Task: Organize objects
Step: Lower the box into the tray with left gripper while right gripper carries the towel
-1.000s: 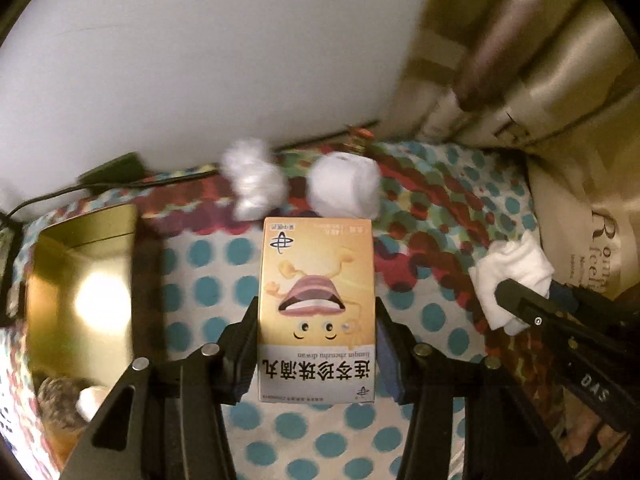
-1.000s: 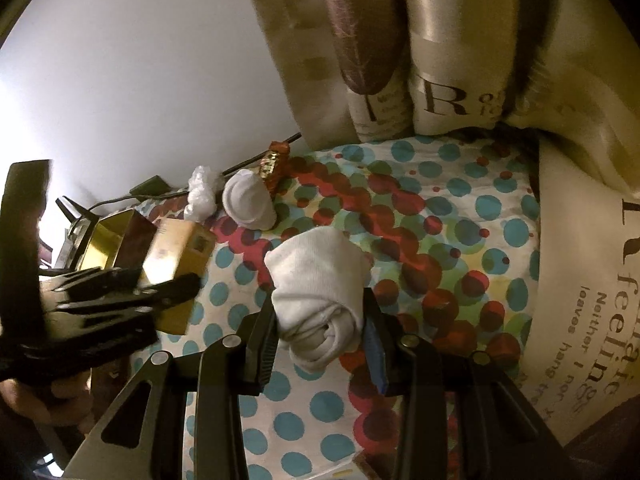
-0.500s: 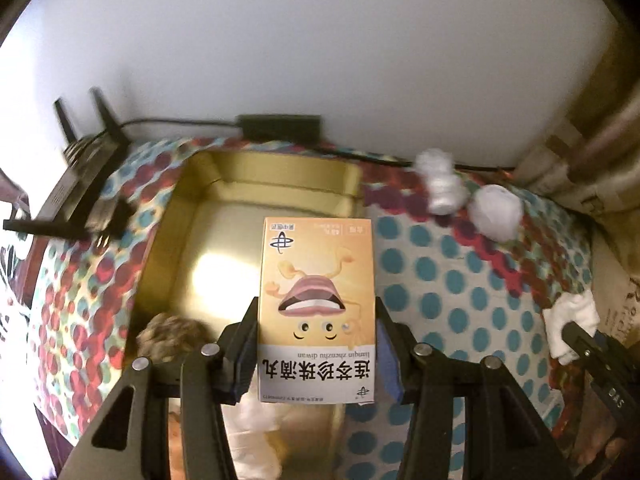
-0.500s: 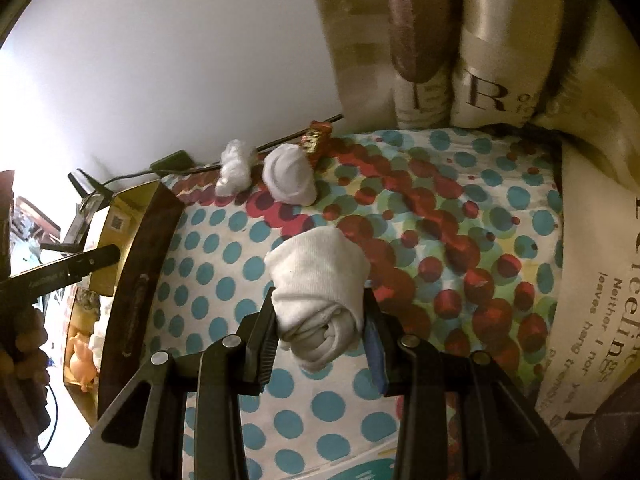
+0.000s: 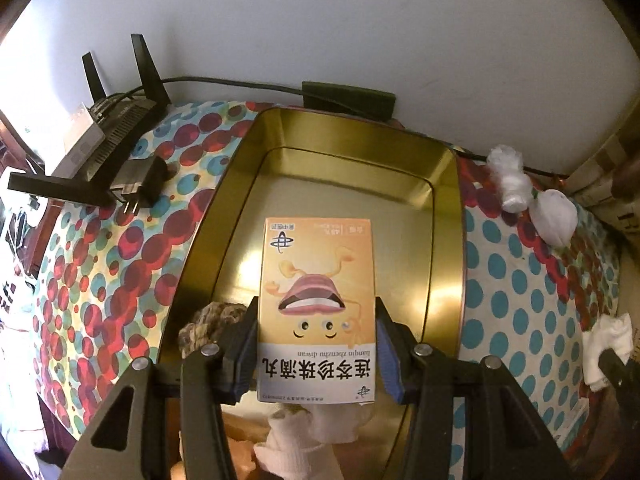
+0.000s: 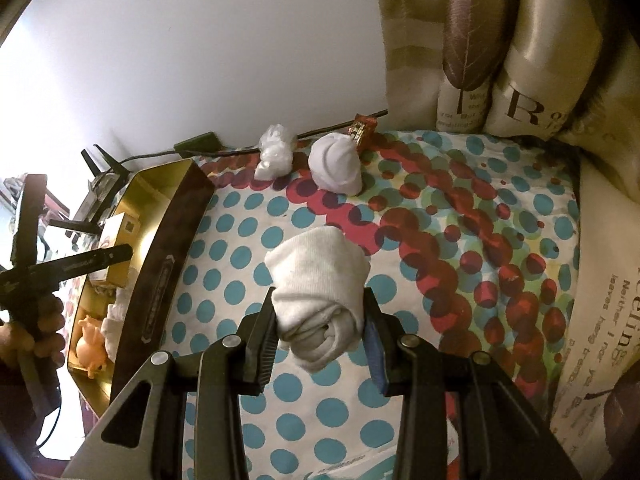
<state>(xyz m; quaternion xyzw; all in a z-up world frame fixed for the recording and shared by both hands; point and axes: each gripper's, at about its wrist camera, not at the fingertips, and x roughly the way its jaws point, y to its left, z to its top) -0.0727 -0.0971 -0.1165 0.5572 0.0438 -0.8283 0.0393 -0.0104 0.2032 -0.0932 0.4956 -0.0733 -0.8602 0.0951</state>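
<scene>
Medicine box (image 5: pixel 316 312), orange cardboard with a cartoon mouth and upside-down print, sits clamped between the pads of the left tongs (image 5: pixel 316 344), held above the gold tin (image 5: pixel 352 132). The left wrist view looks straight down into that tin: a rounded rectangular metal tray with a shiny, reflective floor, a brownish knobbly lump (image 5: pixel 212 320) at 9 o'clock of the box, and white cloth (image 5: pixel 316 432) bunched at 6 o'clock under the tongs. The same view alone shows a black router (image 5: pixel 108 136) with upright antennas and a black plug (image 5: pixel 140 184) at 10 o'clock of the tin on the dotted tabletop (image 5: pixel 516 288).

The right wrist view shows the tin (image 6: pixel 168 252) from outside, its dark brown side wall, and inside it a pink rubbery pig toy (image 6: pixel 90 344) that the left view does not show. A hand (image 6: pixel 36 332) holding the left tool appears at 9 o'clock. The right tongs (image 6: pixel 320 328) grip a rolled white sock (image 6: pixel 320 292), soft and ribbed, above the polka-dot cloth. At 12 o'clock of it lie another rolled white sock (image 6: pixel 336 168), a crumpled clear plastic bag (image 6: pixel 276 152) and a small red-gold packet (image 6: pixel 362 130) against the white wall. Satin cushions (image 6: pixel 520 60) with printed lettering crowd the 2 o'clock side.
</scene>
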